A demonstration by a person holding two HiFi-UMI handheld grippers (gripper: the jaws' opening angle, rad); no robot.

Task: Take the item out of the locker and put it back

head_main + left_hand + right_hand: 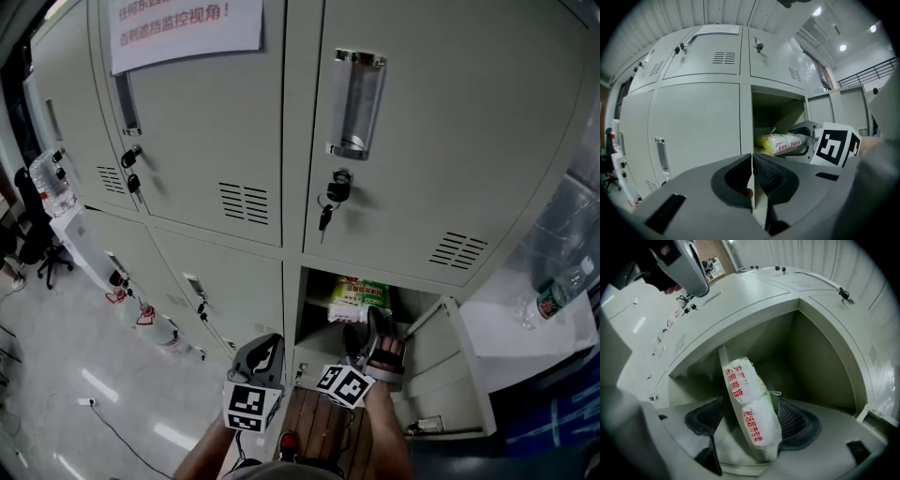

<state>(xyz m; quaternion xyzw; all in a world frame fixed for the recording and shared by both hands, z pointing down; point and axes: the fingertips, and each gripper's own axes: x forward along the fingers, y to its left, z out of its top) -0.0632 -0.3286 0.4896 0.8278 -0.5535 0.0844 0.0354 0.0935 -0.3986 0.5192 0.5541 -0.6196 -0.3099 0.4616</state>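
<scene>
The bottom locker compartment (319, 286) stands open, its door (469, 375) swung to the right. Inside it is a white and yellow-green packet (361, 298) with red print. In the right gripper view the packet (752, 413) leans between the jaws of my right gripper (752, 419), which stand wide; the left pad (710, 416) is clear of it, so the gripper is open. In the head view my right gripper (364, 336) reaches into the compartment. My left gripper (265, 354) hangs in front of the lockers to the left, shut and empty (753, 176).
Closed locker doors surround the open one, with keys hanging in a lock (328, 202) just above it. A paper notice (183, 28) is stuck on the upper left door. Plastic bottles (561, 286) stand at the right, another bottle (52, 183) at the far left.
</scene>
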